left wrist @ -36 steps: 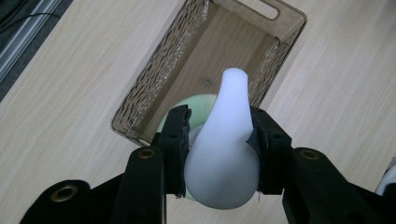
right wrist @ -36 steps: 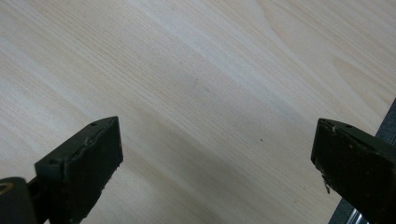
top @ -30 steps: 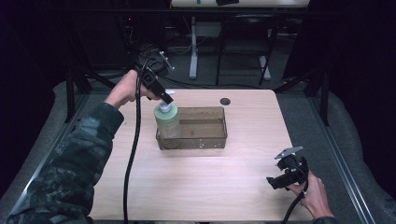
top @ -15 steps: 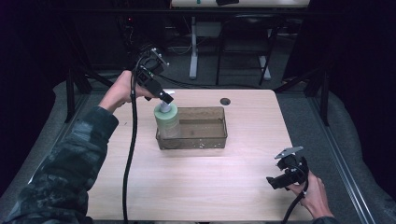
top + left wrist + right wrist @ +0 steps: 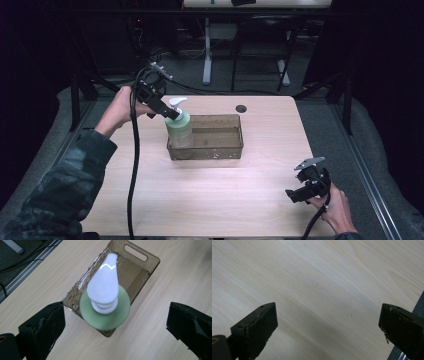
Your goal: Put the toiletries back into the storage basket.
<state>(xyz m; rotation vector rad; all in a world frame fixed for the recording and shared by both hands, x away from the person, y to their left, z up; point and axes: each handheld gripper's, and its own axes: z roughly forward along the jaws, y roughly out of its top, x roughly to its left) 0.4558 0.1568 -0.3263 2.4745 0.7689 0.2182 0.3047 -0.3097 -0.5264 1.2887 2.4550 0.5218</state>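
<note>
- At the far left of the surface, my left gripper hangs just above the green soap dispenser; its jaws have just been opening and now stand wide and released, with the white pump head between them but untouched.
- The dispenser stands upright in the left end of the clear brown bin, tight against its end wall.
- To finish this step well, I judge I should draw the gripper back and up along its own line, keeping both jaws off the pump so the bottle isn't tipped.
- The rest of the bin lies free; a dark grommet hole sits just beyond it.
- My right gripper rests at the near right, jaws apart over bare wood, well clear.
</note>
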